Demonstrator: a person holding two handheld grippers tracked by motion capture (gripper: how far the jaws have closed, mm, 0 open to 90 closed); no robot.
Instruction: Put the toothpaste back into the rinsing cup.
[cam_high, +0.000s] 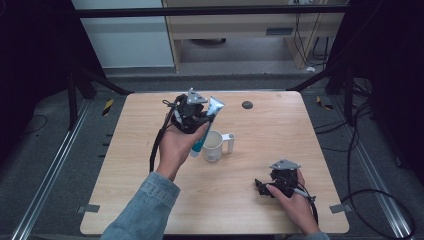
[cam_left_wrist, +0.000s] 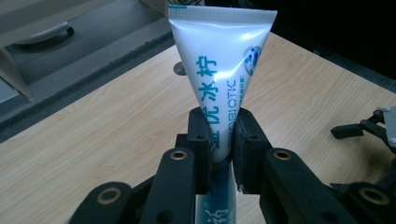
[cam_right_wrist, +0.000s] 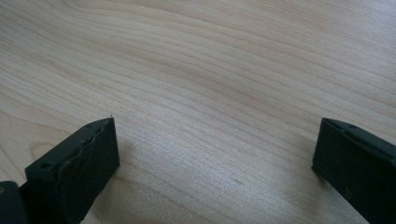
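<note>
A white and blue toothpaste tube (cam_left_wrist: 219, 65) stands upright between the jaws of my left gripper (cam_left_wrist: 223, 135), which is shut on its middle. In the high view my left gripper (cam_high: 196, 117) holds the toothpaste tube (cam_high: 214, 107) above the table, just left of a white mug (cam_high: 213, 145) with its handle to the right. The tube's lower end hangs beside the mug's rim. My right gripper (cam_high: 260, 187) rests on the table near the front right, and in the right gripper view its fingers (cam_right_wrist: 74, 172) stand wide apart with bare wood between them.
The wooden table (cam_high: 150, 200) has a small dark round spot (cam_high: 247, 104) near its far edge. Black frame bars and cables surround the table, and a wooden cabinet stands beyond it.
</note>
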